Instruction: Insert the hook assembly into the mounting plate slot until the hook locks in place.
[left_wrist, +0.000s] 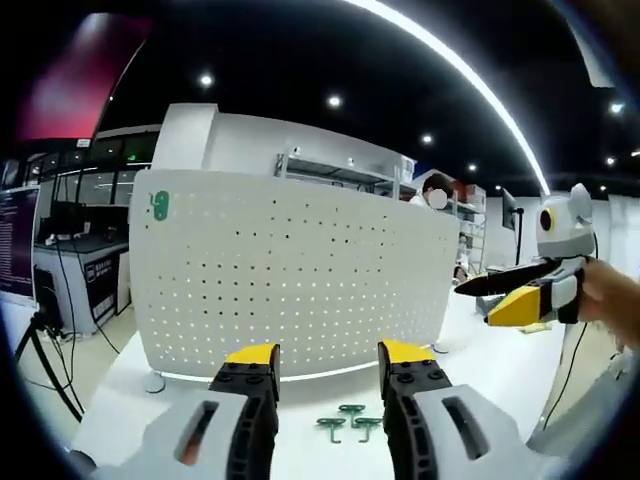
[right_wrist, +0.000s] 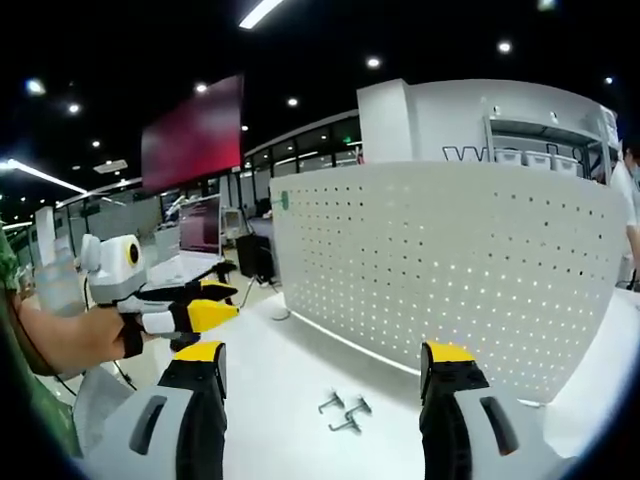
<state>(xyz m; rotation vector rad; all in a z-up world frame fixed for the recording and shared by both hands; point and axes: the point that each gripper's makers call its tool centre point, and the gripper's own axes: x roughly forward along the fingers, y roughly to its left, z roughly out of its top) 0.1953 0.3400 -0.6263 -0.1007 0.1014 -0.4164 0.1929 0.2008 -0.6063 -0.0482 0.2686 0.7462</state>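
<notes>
Both claws, left (left_wrist: 327, 372) and right (right_wrist: 325, 372), stood open and empty; small green metal hooks (left_wrist: 349, 421) before the white perforated panel (left_wrist: 290, 270) could skid if nudged.

A smooth white worktop (left_wrist: 120, 400) spans the lower part of both views. A tall white perforated metal panel (left_wrist: 290, 280) stands upright on it on small round feet, across the middle of the left gripper view and the right half of the right gripper view. In front of the panel, low centre, lie three small green-grey metal hooks (left_wrist: 348, 422), close together.
</notes>
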